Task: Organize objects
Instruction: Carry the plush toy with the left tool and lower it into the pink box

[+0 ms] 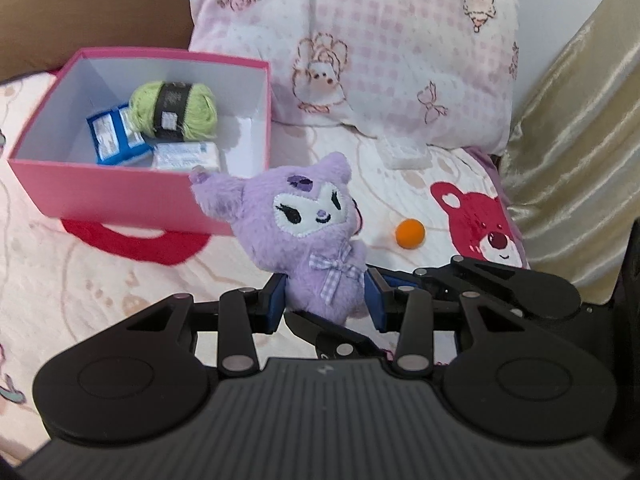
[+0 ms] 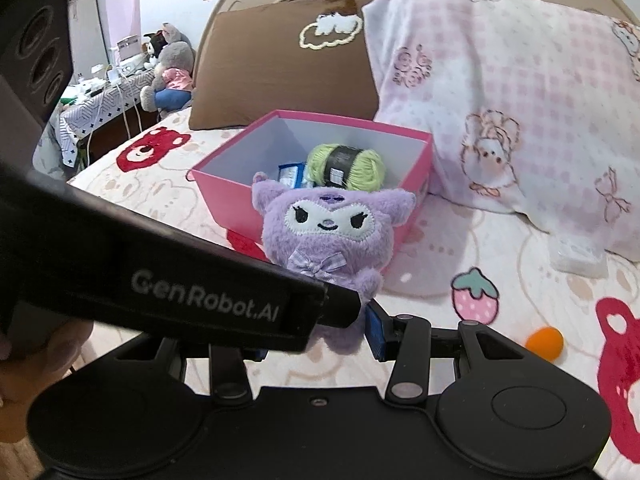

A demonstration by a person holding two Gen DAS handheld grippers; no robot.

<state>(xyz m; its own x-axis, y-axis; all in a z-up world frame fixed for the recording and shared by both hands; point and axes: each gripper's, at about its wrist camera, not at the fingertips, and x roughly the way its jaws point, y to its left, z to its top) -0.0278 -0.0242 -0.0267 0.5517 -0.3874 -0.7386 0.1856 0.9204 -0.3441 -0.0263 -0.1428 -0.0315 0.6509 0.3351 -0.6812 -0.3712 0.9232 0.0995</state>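
**A:** On the bed, a patterned cover spread across it, with a pink checked pillow and a brown pillow propped along the head edge. What's in hand?

**B:** The tidying is mid-step. The pink box sits on the cover near the head edge, just in front of both pillows, already holding a green ball of yarn, a blue packet and a small white pack.

**A:** And the toy?

**B:** The purple plush toy is upright, in front of the box's near wall, gripped low on its body by both tongs at once. The left tongs are part-closed, blue pads pressed into the fur on either side. The right tongs look to be pinching the same toy, though the left tool crosses in front and hides one pad.

**A:** Next move?

**B:** My guess: carry the toy over the near rim and let go into the free space beside the yarn. Both tongs would need to release together, or the soft body will twist.

**A:** Anything left over?

**B:** A small orange ball lies loose on the cover, well apart from the box.
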